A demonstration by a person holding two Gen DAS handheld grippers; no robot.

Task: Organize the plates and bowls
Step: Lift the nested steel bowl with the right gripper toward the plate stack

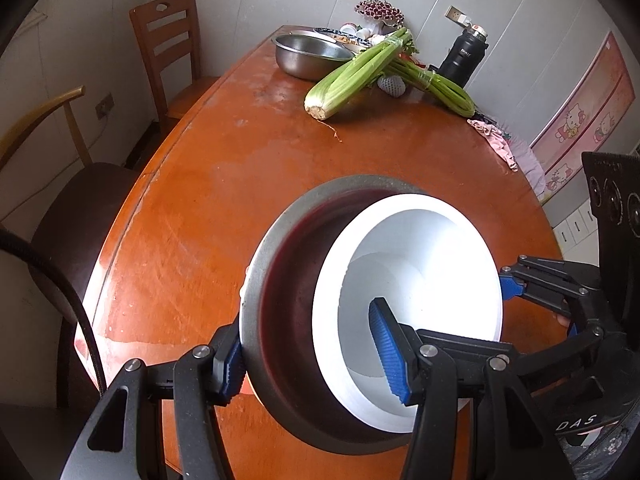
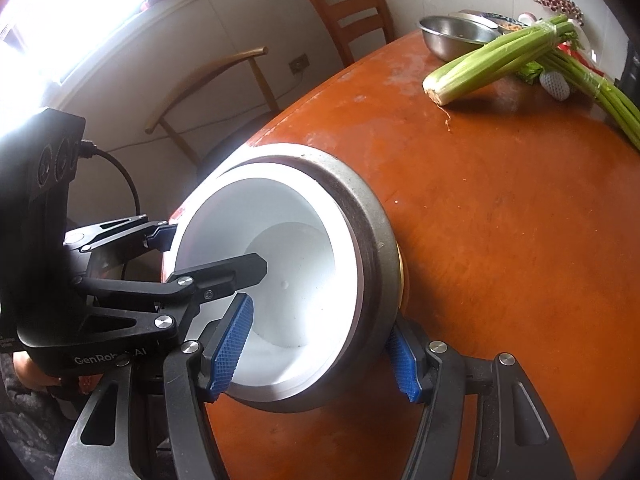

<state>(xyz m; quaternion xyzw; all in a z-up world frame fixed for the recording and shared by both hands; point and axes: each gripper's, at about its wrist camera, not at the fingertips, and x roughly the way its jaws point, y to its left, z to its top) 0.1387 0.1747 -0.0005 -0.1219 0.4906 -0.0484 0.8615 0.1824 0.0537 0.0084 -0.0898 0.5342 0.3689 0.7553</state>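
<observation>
A dark grey bowl point(image 1: 256, 292) with a white bowl point(image 1: 420, 240) nested inside it is tilted just above the orange-brown table point(image 1: 192, 216). My left gripper point(image 1: 312, 364) is shut on the stack's near wall, one blue pad outside the grey bowl and one inside the white bowl. My right gripper point(image 2: 318, 360) clamps the opposite side of the grey bowl point(image 2: 368, 216) and white bowl point(image 2: 248, 216) in the same way. Each gripper shows in the other's view: the right gripper point(image 1: 516, 284), the left gripper point(image 2: 208, 252). A thin yellowish edge shows under the grey bowl.
At the table's far end lie a steel basin point(image 1: 312, 56), celery bunches point(image 1: 352, 76), a black flask point(image 1: 464, 56), small dishes and a pink cloth point(image 1: 496, 140). Two chairs point(image 1: 172, 48) stand along the table's left edge. A cable point(image 1: 80, 312) hangs at the left.
</observation>
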